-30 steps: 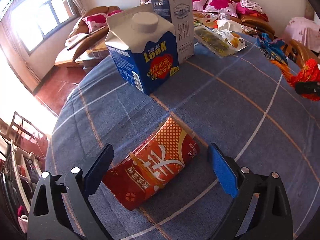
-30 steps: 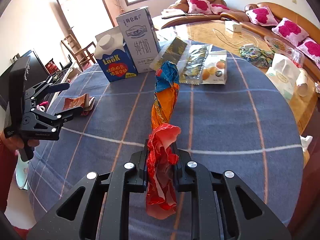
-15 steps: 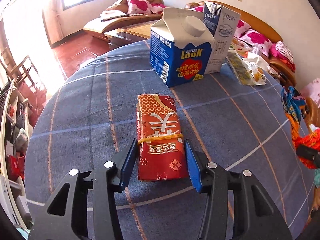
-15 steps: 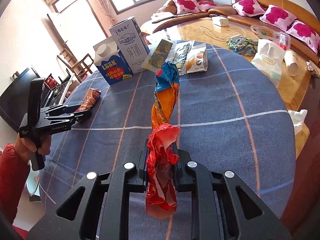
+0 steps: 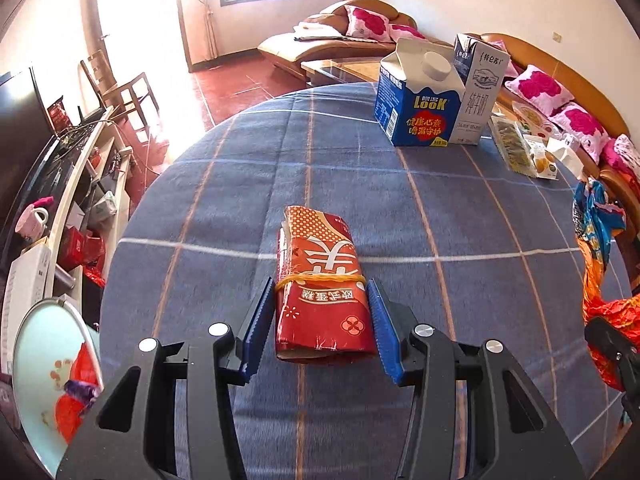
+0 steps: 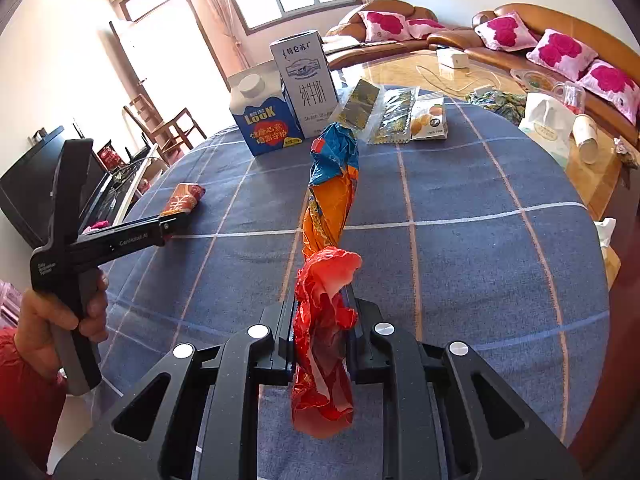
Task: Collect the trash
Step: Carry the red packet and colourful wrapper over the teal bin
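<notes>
A red folded packet (image 5: 320, 280) with a rubber band round it lies on the blue checked tablecloth (image 5: 440, 220). My left gripper (image 5: 318, 320) is shut on its near end, and both blue pads (image 5: 258, 320) press its sides. In the right wrist view the same packet (image 6: 184, 198) rests on the cloth at the tips of the left gripper (image 6: 172, 226), which a hand holds. My right gripper (image 6: 320, 308) is shut on a long crumpled red, orange and blue wrapper (image 6: 332, 200) that sticks out forward above the table. That wrapper (image 5: 596, 248) also shows at the left view's right edge.
A blue LOOK carton (image 5: 418, 108) and a white milk carton (image 5: 478, 92) stand at the table's far side, with several flat snack packets (image 5: 516, 148) beside them. A pale round bin (image 5: 48, 364) holding scraps sits below the table's left edge. Sofas and a glass table lie beyond.
The left jaws went from wide open to closed on the red packet, and the gripper swung round to line up with it. The right gripper still holds the wrapper.
</notes>
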The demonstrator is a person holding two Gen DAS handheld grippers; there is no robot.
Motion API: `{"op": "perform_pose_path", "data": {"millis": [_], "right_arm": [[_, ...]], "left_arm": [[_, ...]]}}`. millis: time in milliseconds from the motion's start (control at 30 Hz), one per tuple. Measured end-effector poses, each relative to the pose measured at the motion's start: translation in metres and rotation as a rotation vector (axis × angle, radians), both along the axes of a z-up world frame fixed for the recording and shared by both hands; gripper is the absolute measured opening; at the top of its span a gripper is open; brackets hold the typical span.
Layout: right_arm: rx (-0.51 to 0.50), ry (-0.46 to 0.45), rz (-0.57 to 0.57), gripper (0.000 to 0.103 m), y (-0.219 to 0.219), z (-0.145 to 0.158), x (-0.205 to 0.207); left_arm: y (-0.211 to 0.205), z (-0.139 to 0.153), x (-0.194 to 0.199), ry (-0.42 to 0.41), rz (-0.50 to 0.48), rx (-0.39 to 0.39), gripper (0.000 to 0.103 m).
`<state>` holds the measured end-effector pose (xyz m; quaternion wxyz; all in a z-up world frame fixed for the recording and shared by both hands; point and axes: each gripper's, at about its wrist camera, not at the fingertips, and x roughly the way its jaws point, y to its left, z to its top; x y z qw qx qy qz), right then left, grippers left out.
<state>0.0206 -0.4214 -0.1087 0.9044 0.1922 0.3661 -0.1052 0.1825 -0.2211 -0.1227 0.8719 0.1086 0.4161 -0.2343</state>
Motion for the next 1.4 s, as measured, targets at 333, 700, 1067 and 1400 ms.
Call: {"op": "perform_pose_path", "data": {"millis": [333,700,1067,1400], "right_arm": [[-0.025,-0.056,0.045,0.019,0.048,0.014,-0.008],[-0.053,-0.086,0.111,0.019,0.102,0.031,-0.011],[-0.077,-0.092,0.097,0.019,0.113,0.035,-0.019],[-0.044,-0.098,0.061,0.019,0.089,0.026,-0.030]], "left_arm": [[0.051,0.013,-0.045,-0.005,0.081,-0.073,0.045],[0.087,0.005,-0.053,0.054,0.121,-0.151,0.019],[0.078,0.001,-0.050,0.099,0.158,-0.203,0.067],[0.035,-0.021,-0.064,0.014,0.135,-0.026,0.046]]}}
